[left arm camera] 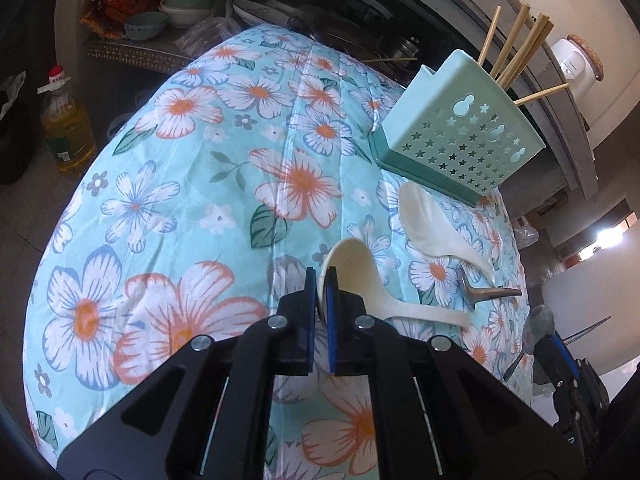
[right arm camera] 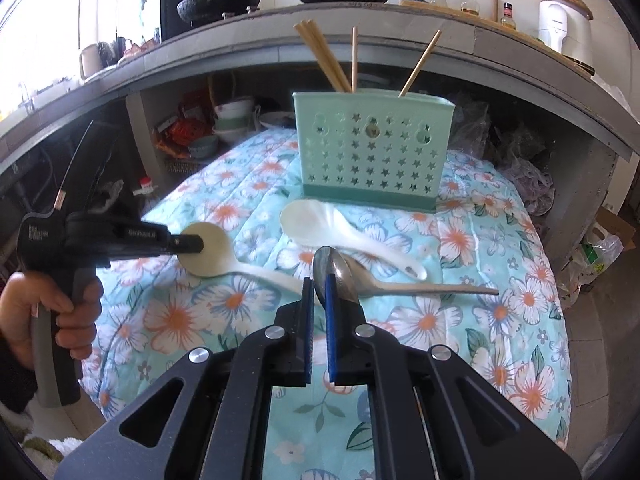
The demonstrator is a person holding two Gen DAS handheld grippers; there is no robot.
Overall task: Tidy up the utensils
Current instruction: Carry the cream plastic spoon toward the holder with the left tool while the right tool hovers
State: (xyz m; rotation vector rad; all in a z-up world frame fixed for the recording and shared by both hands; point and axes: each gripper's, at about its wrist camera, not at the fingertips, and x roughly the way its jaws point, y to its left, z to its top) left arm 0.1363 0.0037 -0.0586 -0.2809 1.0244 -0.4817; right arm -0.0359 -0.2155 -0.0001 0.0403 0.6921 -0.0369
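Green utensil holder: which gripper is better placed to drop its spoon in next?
Probably the right gripper. It is shut on the metal spoon, and the green utensil holder stands straight ahead of it. The left gripper, pinching the cream spoon, sees the holder off to its side.

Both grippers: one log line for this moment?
left gripper shut on cream spoon | right gripper shut on metal spoon | white spoon loose

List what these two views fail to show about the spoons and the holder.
- Holder interior: both views, hidden by its own walls; compartments and chopstick bottoms unseen.
- Cream spoon bowl rim: left wrist view, covered by the left gripper fingers.
- Metal spoon bowl's near edge: right wrist view, behind the right gripper fingers.
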